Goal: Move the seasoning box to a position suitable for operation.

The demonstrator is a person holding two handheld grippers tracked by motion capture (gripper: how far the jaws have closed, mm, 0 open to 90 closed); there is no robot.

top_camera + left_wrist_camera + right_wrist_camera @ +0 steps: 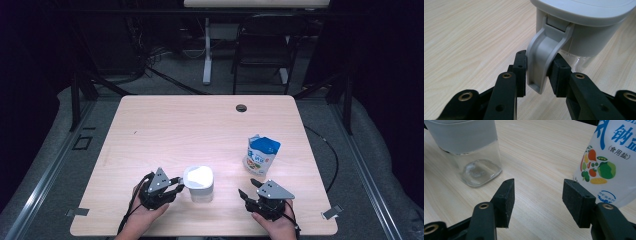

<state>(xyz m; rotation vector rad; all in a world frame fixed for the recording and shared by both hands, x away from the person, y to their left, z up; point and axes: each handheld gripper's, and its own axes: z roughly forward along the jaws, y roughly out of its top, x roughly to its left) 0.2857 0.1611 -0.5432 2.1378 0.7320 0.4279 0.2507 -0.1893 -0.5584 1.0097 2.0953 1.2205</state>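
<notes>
A clear container [199, 182] with a pale grey lid stands near the table's front, left of centre. My left gripper [177, 184] reaches it from the left. In the left gripper view the lid [584, 10] fills the top, and the grey handle [541, 62] hangs down from it. My left gripper [537, 72] is shut on that handle, with both pads pressed on its sides. A white and blue salt bag [261, 155] stands upright to the right. My right gripper [249, 189] lies open just in front of the bag. In the right gripper view my right gripper [537, 200] has nothing between its pads; the container [471, 150] is at upper left and the bag [609, 162] at right.
The wooden table [200, 120] has a small round cable hole [241, 108] near its far edge. Behind it stand a dark chair [265, 45] and a white desk leg [207, 55]. A black cable [330, 155] curves on the floor at the right.
</notes>
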